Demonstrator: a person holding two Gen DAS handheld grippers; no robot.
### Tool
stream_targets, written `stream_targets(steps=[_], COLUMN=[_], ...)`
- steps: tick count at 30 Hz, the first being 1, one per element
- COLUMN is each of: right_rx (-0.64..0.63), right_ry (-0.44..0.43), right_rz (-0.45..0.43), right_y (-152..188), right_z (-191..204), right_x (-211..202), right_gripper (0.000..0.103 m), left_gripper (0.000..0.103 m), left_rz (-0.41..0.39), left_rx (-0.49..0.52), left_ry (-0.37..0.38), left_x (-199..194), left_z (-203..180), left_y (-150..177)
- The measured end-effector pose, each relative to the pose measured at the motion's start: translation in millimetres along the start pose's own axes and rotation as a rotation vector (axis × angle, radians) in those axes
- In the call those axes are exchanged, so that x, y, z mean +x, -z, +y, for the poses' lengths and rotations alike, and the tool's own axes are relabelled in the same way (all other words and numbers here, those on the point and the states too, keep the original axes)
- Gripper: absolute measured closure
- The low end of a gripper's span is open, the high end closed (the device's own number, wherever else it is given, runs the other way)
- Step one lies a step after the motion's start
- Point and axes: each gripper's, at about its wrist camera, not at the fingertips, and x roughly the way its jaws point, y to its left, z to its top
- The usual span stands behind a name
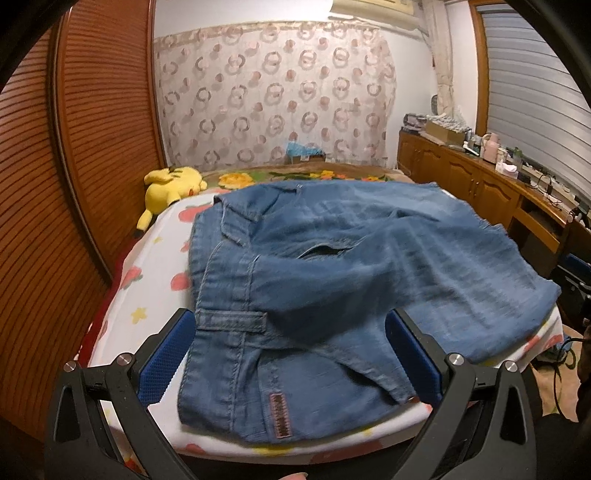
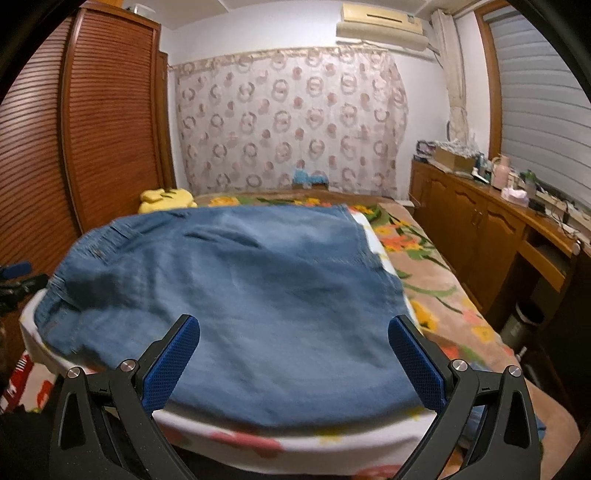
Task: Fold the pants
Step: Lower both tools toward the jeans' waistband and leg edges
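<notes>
Both tongs stand wide and hold nothing: the left tongs point(image 1: 290, 332) at the waistband end of the denim pants point(image 1: 332, 266), the right tongs point(image 2: 293, 338) over the leg end. Already doubled, the pants lie on a white cushion point(image 2: 295, 439) atop the bed point(image 2: 443, 295). Next, I judge, comes gripping an edge for another fold.

Bedroom, warm dim light: louvred wooden wardrobe point(image 2: 92, 122) on left, ring-patterned curtain point(image 2: 291, 122) across the white back wall, air conditioner point(image 2: 382, 24) above it. Wooden cabinets point(image 2: 472, 221) with a cluttered top run along the right under a shuttered window point(image 2: 543, 99). Bed point(image 2: 436, 280) has a floral blanket, yellow plush point(image 1: 171, 186) at far left.
</notes>
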Motion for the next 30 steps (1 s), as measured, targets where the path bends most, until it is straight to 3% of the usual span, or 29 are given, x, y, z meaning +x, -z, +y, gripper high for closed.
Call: stream_targets(steps=[17, 27, 30], right_rx=[0.035, 0.073, 0.086], right_ry=[0.096, 0.117, 0.108], right_rz=[0.148, 0.215, 0.227], right_y=[-21, -23, -27], right_z=[-4, -6, -8], right_x=[-3, -5, 1], right_gripper=[0.011, 0.029, 0.043], left_gripper=[0.000, 0.001, 0.001], left_rz=[0.103, 0.145, 0.159], left_rx=[-0.032, -0.064, -0.074], left_ry=[-0.014, -0.023, -0.024], left_x=[24, 31, 33], left_z=[39, 57, 61], left_y=[29, 41, 43])
